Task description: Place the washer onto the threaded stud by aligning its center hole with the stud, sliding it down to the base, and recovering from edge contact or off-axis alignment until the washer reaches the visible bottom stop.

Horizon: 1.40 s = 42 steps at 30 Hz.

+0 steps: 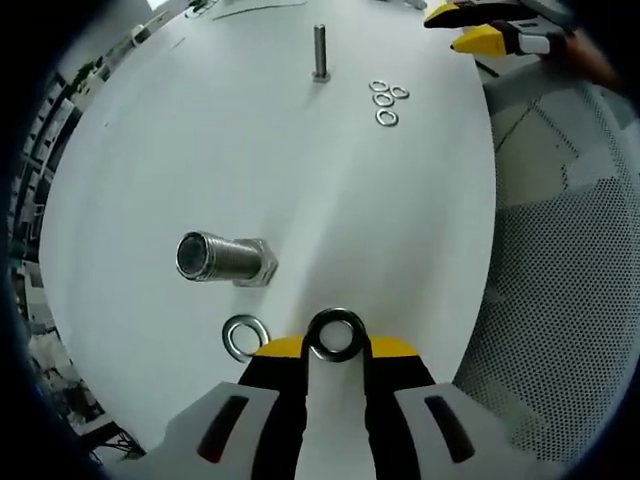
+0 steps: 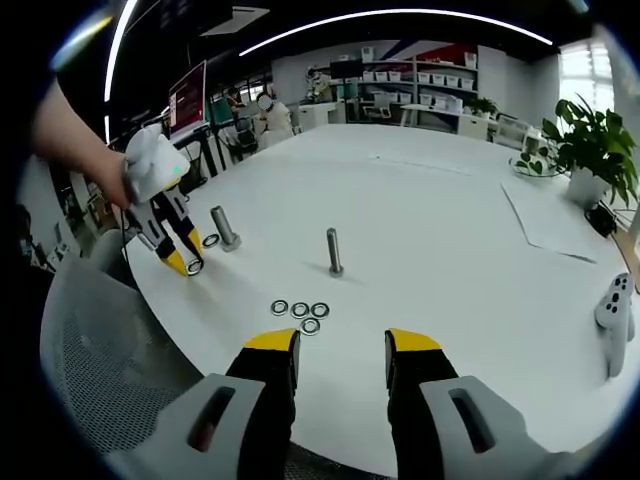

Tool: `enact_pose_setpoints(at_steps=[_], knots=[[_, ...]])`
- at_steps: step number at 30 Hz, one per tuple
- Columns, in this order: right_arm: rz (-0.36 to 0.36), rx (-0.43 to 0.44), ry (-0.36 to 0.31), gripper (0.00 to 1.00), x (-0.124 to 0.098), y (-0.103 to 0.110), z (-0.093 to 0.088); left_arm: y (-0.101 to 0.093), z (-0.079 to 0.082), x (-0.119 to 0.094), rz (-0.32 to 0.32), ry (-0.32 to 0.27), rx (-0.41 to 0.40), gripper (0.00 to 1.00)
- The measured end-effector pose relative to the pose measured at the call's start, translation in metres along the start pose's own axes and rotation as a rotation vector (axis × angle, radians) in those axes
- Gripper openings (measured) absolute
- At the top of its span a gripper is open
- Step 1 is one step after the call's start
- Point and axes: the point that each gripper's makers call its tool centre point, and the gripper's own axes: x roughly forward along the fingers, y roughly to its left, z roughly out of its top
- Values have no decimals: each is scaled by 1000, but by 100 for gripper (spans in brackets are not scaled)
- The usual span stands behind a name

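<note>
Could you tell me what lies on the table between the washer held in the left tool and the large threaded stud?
In the left gripper view, one loose washer lies beside the held washer and left tool; otherwise bare table up to the large stud.

The left claw (image 1: 337, 345) hides the held washer's (image 1: 336, 335) lower rim.

My left tongs (image 1: 337, 345) pinch a washer (image 1: 336, 335) upright at their yellow tips. A second washer (image 1: 244, 337) lies flat on the white table (image 1: 330, 210) just beside them. Ahead lies the big threaded stud (image 1: 224, 258), seemingly on its side. Farther off stands a slim bolt (image 1: 320, 52), with four washers (image 1: 387, 102) near it.
</note>
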Motion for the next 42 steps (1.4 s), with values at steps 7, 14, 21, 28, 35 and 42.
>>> enact_pose_setpoints(at_steps=[7, 14, 21, 28, 35, 42], knots=[[2, 1, 1, 37, 1, 0, 0, 3, 1, -5, -3, -14, -11, 18], [0, 1, 1, 36, 1, -1, -1, 1, 6, -13, -18, -27, 10, 18], [-2, 3, 1, 36, 1, -2, -1, 6, 11, -28, -18, -47, 19, 18], [-3, 3, 2, 36, 1, -1, 0, 19, 14, -44, 1, -68, 19, 18], [-3, 2, 1, 36, 1, -1, 0, 25, 20, -58, 14, -85, 29, 18], [-4, 2, 0, 36, 1, -1, 0, 33, 27, -70, 23, -99, 33, 18]])
